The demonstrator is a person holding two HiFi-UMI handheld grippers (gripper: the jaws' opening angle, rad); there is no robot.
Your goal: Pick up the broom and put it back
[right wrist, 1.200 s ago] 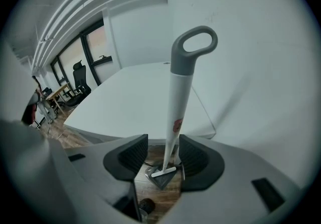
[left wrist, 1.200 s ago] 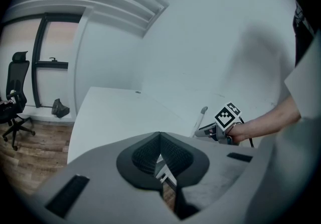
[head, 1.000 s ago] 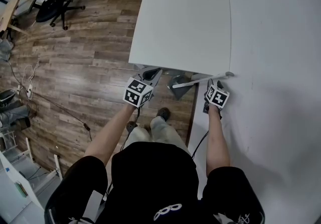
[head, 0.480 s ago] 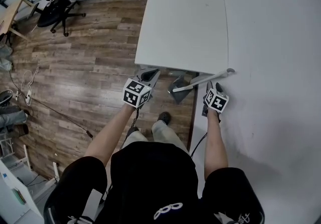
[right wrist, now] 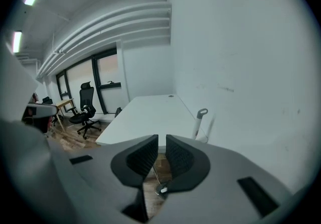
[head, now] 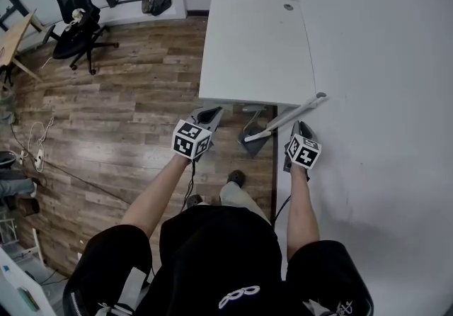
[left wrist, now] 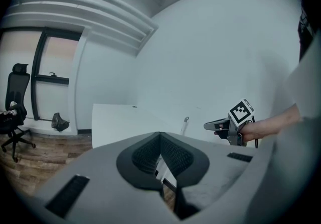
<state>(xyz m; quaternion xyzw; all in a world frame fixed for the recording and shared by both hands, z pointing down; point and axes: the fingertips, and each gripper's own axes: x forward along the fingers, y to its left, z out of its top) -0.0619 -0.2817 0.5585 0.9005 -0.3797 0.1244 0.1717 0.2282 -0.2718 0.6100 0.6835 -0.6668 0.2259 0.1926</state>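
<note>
Beside the white rectangular desk [head: 255, 45], the long white-handled broom [head: 287, 116] leaned against the white wall [head: 382, 95], just ahead of the right gripper [right wrist: 161, 140], whose empty jaws had just been closing to a slit; on the left gripper [left wrist: 159, 135] the jaws were together.

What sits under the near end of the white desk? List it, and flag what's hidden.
A grey dustpan-like piece lies on the wood floor beside the desk's dark leg, the broom's white handle slanting over it. The desk top covers everything farther in.
</note>
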